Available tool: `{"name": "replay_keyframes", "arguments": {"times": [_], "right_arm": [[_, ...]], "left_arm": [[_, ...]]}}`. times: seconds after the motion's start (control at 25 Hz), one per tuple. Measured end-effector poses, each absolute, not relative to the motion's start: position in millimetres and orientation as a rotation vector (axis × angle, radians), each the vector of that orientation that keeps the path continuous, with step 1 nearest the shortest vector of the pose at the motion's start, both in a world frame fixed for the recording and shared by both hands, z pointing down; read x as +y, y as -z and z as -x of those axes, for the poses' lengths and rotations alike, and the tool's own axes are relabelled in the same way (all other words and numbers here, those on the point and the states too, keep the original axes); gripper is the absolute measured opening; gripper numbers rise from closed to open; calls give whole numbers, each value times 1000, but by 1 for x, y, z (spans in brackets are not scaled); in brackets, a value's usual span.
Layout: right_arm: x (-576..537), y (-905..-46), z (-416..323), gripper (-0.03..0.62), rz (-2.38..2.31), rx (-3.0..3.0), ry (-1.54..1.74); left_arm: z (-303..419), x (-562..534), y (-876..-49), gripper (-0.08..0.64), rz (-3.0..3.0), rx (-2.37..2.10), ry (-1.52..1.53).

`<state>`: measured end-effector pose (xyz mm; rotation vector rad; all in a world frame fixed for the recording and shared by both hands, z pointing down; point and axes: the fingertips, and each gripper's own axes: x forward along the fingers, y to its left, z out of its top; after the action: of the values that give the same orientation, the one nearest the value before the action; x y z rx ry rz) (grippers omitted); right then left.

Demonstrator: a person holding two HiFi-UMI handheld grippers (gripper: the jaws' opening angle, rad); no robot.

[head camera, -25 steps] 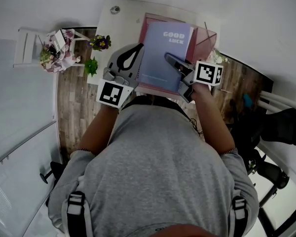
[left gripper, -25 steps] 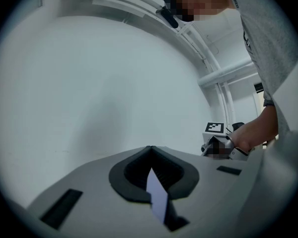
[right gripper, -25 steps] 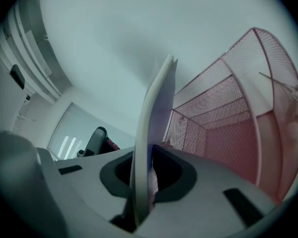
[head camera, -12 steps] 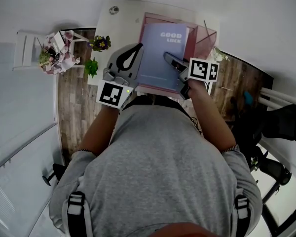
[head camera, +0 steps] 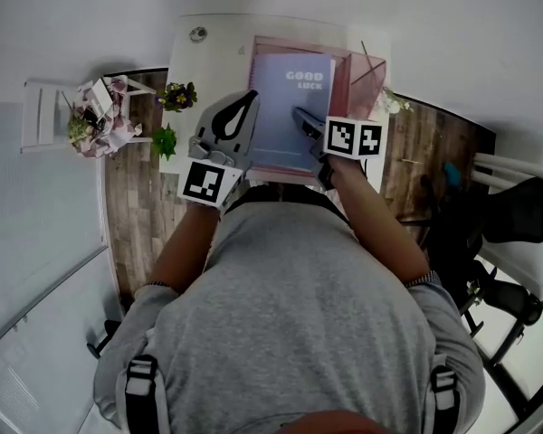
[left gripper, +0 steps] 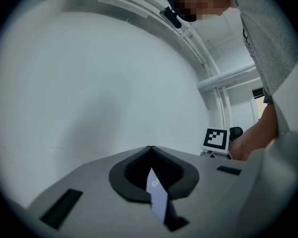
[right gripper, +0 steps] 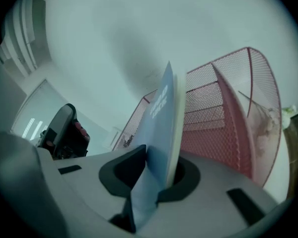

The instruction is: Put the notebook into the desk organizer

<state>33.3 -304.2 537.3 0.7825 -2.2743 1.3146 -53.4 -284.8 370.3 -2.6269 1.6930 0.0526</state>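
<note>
The notebook (head camera: pixel 288 107) has a smooth, matt blue paper cover. Beyond the right tongs (right gripper: pixel 156 167), the desk organizer (right gripper: pixel 228 113) is pink wire mesh. The tongs' shell looks like matt grey plastic. The floor (head camera: pixel 136 188) shows wood grain.

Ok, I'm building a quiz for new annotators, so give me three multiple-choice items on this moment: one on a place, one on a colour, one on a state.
1. Where is the notebook?
A) in a cardboard box
B) held at the desk organizer
C) inside a drawer

2. What colour is the desk organizer's mesh?
A) black
B) green
C) pink

3. The right hand-held gripper is:
A) shut on the notebook
B) open and empty
C) shut on a pen

Answers:
1 B: the head view shows it lying across the organizer's frame, and the right gripper view shows the mesh just behind it.
2 C: the mesh looks pink in both of those views.
3 A: its own view shows the jaws pressed on the notebook's cover.
</note>
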Motion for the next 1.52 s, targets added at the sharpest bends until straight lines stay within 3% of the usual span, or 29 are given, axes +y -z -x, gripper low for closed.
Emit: {"name": "replay_keyframes", "arguments": {"times": [0.8,1.16,1.52], "right_arm": [[-307,-543,-42,132,-1110,-2186,-772],[-318,-544,-44,265,-1237,-2152,-490],[-320,-541,-43,302,-1304,-2143,-409]], "left_arm": [[41,-293,-367,18,2730,1483,-113],[35,-289,-362,18,2737,1408,-91],[40,-287,-352,18,2734,1398,-124]]}}
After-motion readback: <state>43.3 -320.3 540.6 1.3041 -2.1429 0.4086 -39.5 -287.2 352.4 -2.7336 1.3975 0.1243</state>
